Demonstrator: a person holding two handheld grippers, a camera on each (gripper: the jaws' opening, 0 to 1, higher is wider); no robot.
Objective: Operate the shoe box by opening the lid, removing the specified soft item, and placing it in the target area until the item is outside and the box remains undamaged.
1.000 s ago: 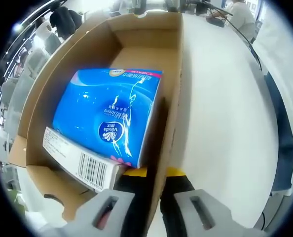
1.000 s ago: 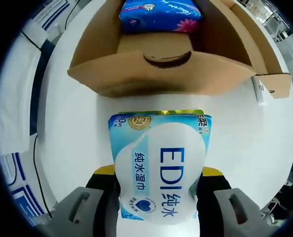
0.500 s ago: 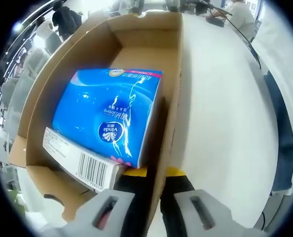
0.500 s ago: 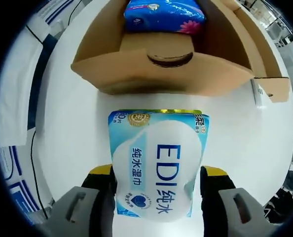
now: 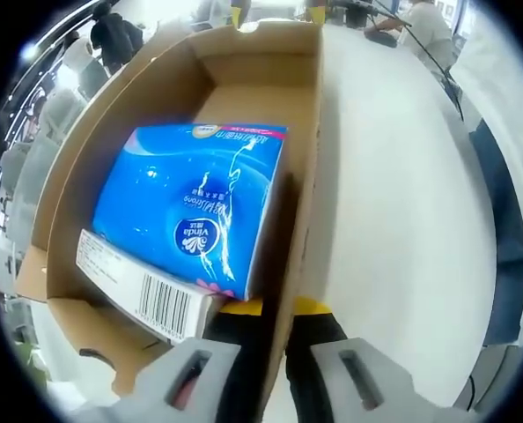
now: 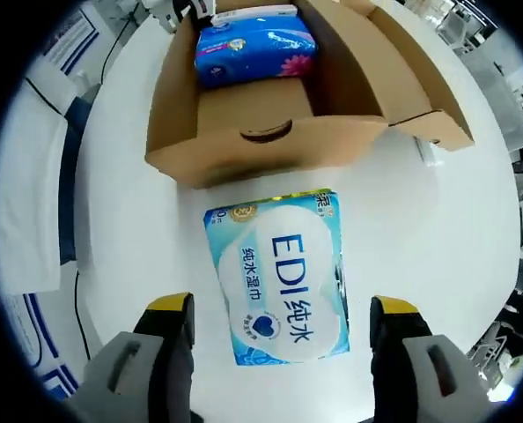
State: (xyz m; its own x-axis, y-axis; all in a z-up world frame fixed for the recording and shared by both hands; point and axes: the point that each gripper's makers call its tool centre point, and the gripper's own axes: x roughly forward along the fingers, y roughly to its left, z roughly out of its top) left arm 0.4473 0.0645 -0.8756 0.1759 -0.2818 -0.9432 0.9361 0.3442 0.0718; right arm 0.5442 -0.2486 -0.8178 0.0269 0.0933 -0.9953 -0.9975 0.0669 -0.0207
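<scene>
Wipes pack: light-blue EDI wet-wipes pack lies flat on the white table, outside the box and just in front of its near wall, printed face up.
Right gripper: right gripper hovers over the pack with its jaws spread wide, one yellow-tipped finger on each side of the pack's near end and clear of it; it holds nothing.
Shoe box: brown cardboard shoe box stands open on the table, lid flap folded out to one side; a thumb notch is cut in the near wall.
Tissue pack: blue Vinda tissue pack lies inside the box, barcode end toward the left gripper view's camera, leaning against one long wall; it appears in the right gripper view too.
Left gripper: left gripper is clamped on the box's side wall, one finger inside and one outside, jaws narrow on the cardboard.
Surroundings: a person sits at the table's far end, blurred, probably at a desk.
</scene>
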